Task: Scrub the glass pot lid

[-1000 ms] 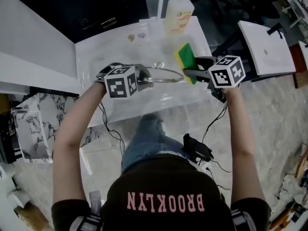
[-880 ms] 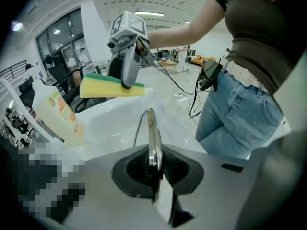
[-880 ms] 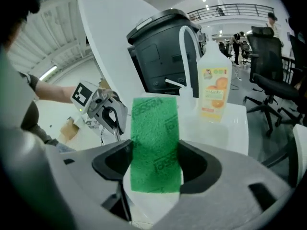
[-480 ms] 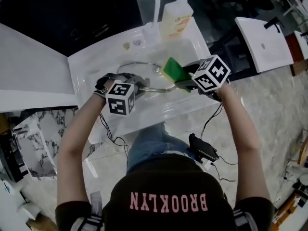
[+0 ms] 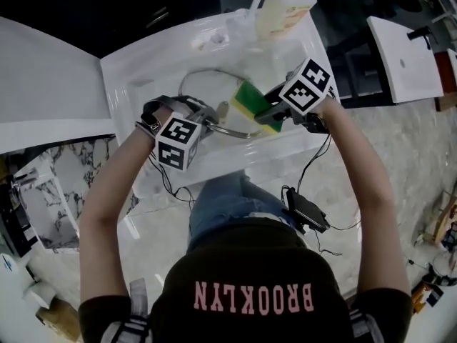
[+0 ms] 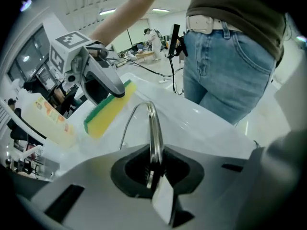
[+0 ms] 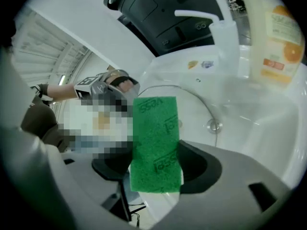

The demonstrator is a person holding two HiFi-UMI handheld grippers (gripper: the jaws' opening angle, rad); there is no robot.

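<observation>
The glass pot lid [image 5: 214, 95] with its metal rim is held on edge over the white sink [image 5: 136, 70]. My left gripper [image 5: 207, 122] is shut on the lid's rim [image 6: 153, 128], which runs straight out from between the jaws. My right gripper [image 5: 268, 113] is shut on a green-and-yellow sponge [image 5: 250, 102], whose green scouring face [image 7: 156, 143] fills the right gripper view. The sponge [image 6: 108, 111] lies against the lid near its middle. Behind the sponge, the lid's curved rim [image 7: 201, 104] and its knob [image 7: 213, 125] show.
A soap bottle with an orange label [image 5: 285, 9] stands at the sink's back edge, next to the tap [image 7: 201, 16]. A second white basin [image 5: 407, 56] lies off to the right. Cables and a black box [image 5: 307, 213] hang by the person's hip.
Both grippers have moved toward the sink's middle. The sponge has swung from beside the lid's rim onto its glass, and the lid has tilted up more on edge.
</observation>
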